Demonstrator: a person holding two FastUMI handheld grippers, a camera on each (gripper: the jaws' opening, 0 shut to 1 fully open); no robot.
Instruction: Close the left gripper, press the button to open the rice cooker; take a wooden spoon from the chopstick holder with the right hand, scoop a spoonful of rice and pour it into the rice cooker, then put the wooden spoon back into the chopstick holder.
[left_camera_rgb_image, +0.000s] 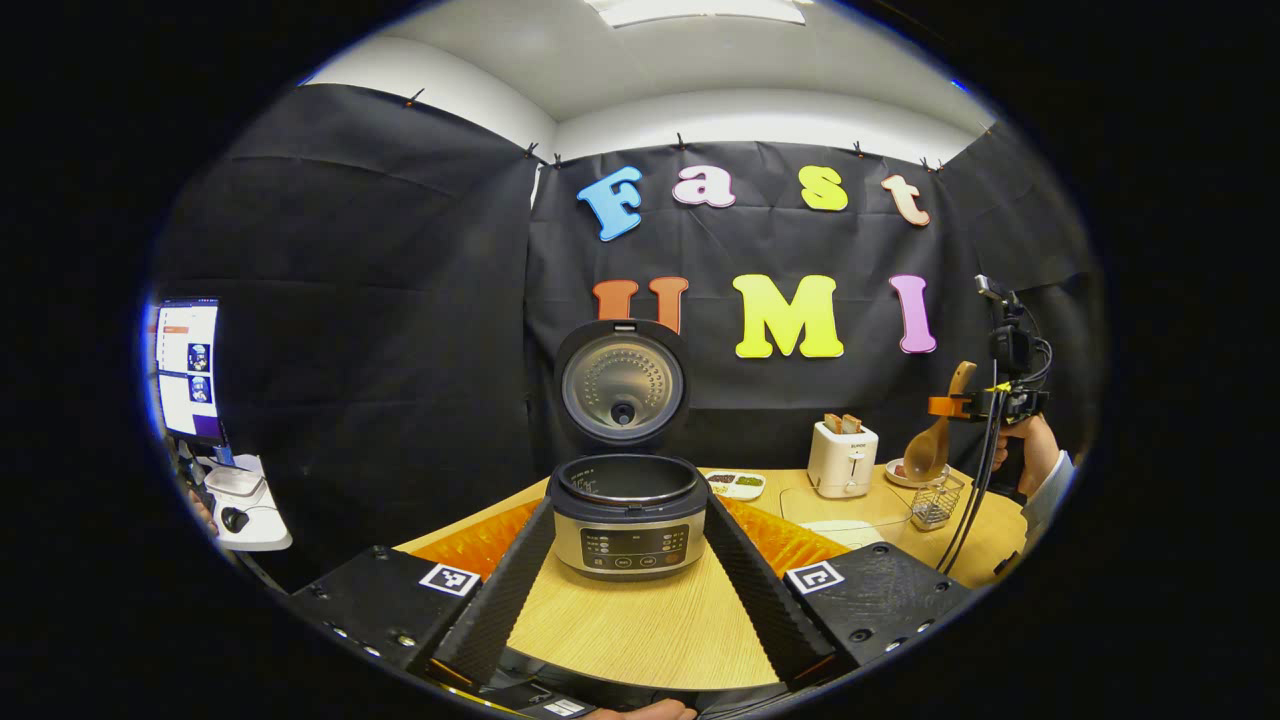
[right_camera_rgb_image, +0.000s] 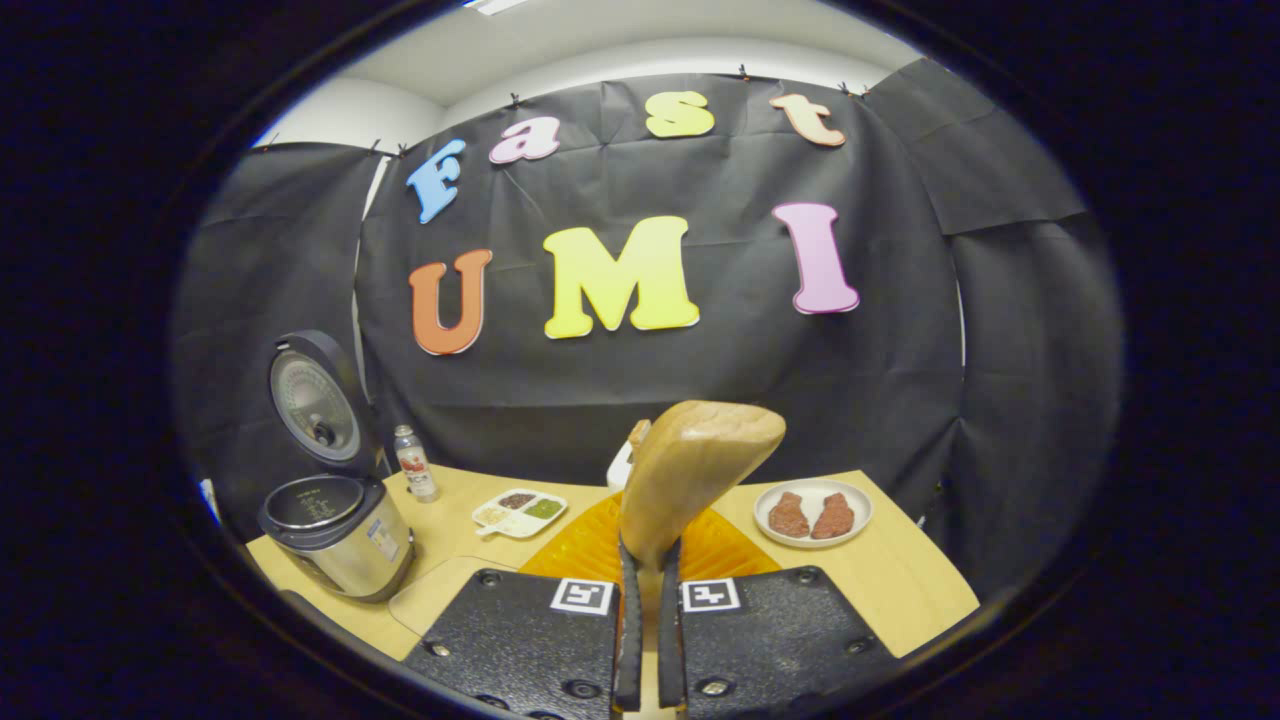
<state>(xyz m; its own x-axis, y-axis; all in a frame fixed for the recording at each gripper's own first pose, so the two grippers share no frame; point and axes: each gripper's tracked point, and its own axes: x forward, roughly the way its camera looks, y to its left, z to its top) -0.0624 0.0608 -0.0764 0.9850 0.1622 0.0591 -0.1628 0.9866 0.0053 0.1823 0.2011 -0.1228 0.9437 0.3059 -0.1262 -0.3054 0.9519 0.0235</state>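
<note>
right gripper (right_camera_rgb_image: 648, 640) pinching wooden spoon (right_camera_rgb_image: 690, 470) handle, left gripper (left_camera_rgb_image: 628, 590) spread | spoon hanging above chopstick holder (left_camera_rgb_image: 936, 502) near table's right edge | next: scooping rice for open rice cooker (left_camera_rgb_image: 627, 515)

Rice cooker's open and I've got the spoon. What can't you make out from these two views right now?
- Wooden spoon bowl: the right gripper view shows its back; the left gripper view shows it too small.
- Rice cooker pot bottom: hidden by its rim in both views.
- Rice container: I can't identify one; a glass dish beside the chopstick holder is too faint.
- Right gripper contact: partly cut off by the lower edge.
</note>
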